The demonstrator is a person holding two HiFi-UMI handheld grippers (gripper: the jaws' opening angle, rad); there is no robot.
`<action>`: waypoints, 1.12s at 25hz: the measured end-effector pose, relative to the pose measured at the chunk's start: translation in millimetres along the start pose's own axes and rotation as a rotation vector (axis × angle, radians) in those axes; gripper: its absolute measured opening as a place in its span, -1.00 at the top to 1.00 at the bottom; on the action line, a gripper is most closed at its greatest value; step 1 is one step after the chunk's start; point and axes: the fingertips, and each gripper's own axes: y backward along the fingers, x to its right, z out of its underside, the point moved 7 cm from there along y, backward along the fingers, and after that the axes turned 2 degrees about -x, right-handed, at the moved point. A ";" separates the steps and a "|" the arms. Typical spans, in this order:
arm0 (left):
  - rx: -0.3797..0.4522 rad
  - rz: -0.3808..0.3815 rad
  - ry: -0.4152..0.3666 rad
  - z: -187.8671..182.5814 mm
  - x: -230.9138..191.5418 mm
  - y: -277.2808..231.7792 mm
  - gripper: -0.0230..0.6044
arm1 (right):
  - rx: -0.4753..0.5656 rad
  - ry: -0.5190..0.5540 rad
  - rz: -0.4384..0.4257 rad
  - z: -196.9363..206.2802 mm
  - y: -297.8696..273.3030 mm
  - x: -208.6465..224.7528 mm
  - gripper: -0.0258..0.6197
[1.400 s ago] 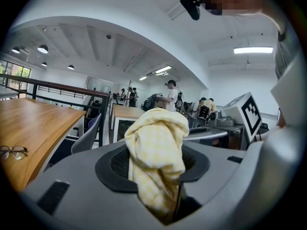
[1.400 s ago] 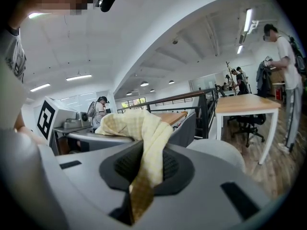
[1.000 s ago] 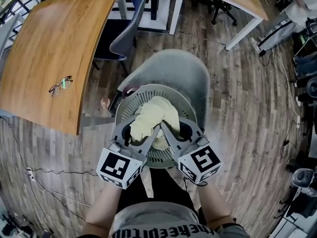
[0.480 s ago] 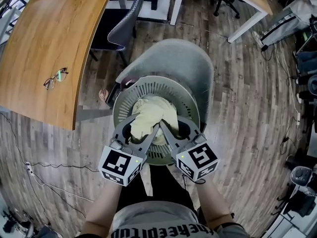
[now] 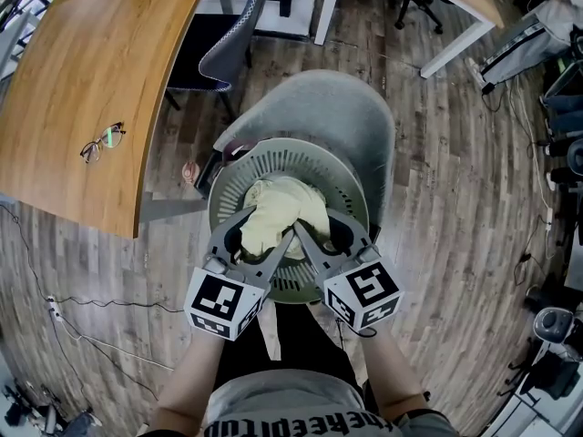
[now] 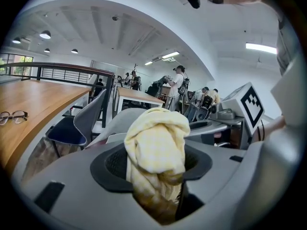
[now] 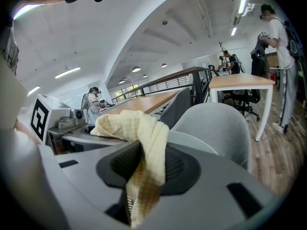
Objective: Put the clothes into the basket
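Observation:
A pale yellow checked cloth (image 5: 282, 209) is bunched in the round grey slatted basket (image 5: 273, 153), which stands on a grey shell chair (image 5: 319, 107). My left gripper (image 5: 260, 230) and right gripper (image 5: 326, 230) reach into the basket side by side, with the cloth between them. In the left gripper view the cloth (image 6: 156, 147) stands as a bundle in the jaw gap of the left gripper (image 6: 158, 195), with a dark slit beside it. The right gripper view shows a fold (image 7: 139, 128) draped through the right gripper (image 7: 139, 190), one ribbed pad bare. Both pairs of jaws have just been opening.
A curved wooden table (image 5: 91, 89) with a pair of glasses (image 5: 102, 144) lies to the left. A blue chair (image 5: 232, 53) stands behind the basket and a white desk (image 5: 437, 7) at the back right. Cables (image 5: 82, 321) run across the plank floor. People stand far off.
Both grippers have sunk a little toward the basket with the cloth. The cloth now sits lower in the basket. Over the last half second they have barely moved.

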 end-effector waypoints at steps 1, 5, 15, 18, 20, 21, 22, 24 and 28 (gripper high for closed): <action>-0.007 -0.004 0.001 0.9 -0.7 -0.7 0.14 | -0.006 0.003 0.005 0.7 0.1 1.1 0.55; -0.031 -0.008 0.003 1.5 -3.8 -1.1 0.01 | -0.016 0.005 0.011 2.1 0.7 2.5 0.50; -0.021 -0.044 -0.012 -0.3 -7.0 3.3 -0.02 | -0.017 0.017 0.050 0.2 0.9 5.1 0.40; 0.016 -0.066 -0.020 -6.1 -10.0 8.1 -0.02 | 0.029 -0.013 0.071 -5.5 5.9 9.4 0.39; 0.032 -0.067 -0.032 -11.1 -10.6 9.6 0.00 | 0.055 -0.029 0.075 -11.6 8.6 13.2 0.40; 0.035 -0.066 -0.036 -12.8 -10.4 9.7 0.04 | 0.062 -0.033 0.074 -14.3 9.3 14.4 0.46; 0.037 -0.067 -0.039 -14.0 -10.0 10.1 0.10 | 0.066 -0.031 0.073 -16.4 9.6 14.9 0.50; 0.041 -0.071 -0.044 -15.6 -9.0 11.5 0.23 | 0.067 -0.020 0.070 -19.1 9.5 13.5 0.56; 0.050 -0.071 -0.055 -18.3 -8.1 14.8 0.40 | 0.072 -0.008 0.060 -21.3 9.0 7.1 0.68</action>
